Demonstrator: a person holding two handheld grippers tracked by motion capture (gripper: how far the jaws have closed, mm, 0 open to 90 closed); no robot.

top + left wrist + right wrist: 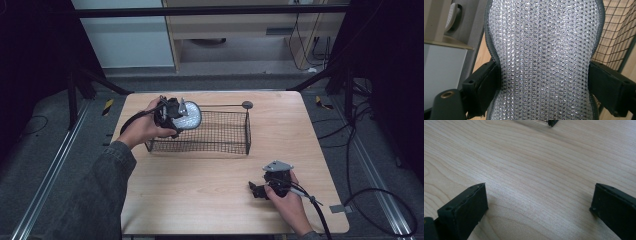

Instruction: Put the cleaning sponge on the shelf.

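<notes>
My left gripper (176, 116) is shut on a silvery mesh pad with a grey rim (188, 116), held over the left end of a black wire basket (220, 134). In the left gripper view the pad (544, 57) rises between both jaws, pinched at its narrow waist, with basket wire (616, 37) behind on the right. My right gripper (257, 190) rests low on the table near the front right, jaws wide apart. In the right gripper view its fingertips (474, 200) hover just above bare wood with nothing between them.
The wooden table (200, 195) has bare room in front of the basket and to its right. A thin rod with a round dark disc (247, 104) lies along the basket's far side. Cables trail on the floor at right (380, 195).
</notes>
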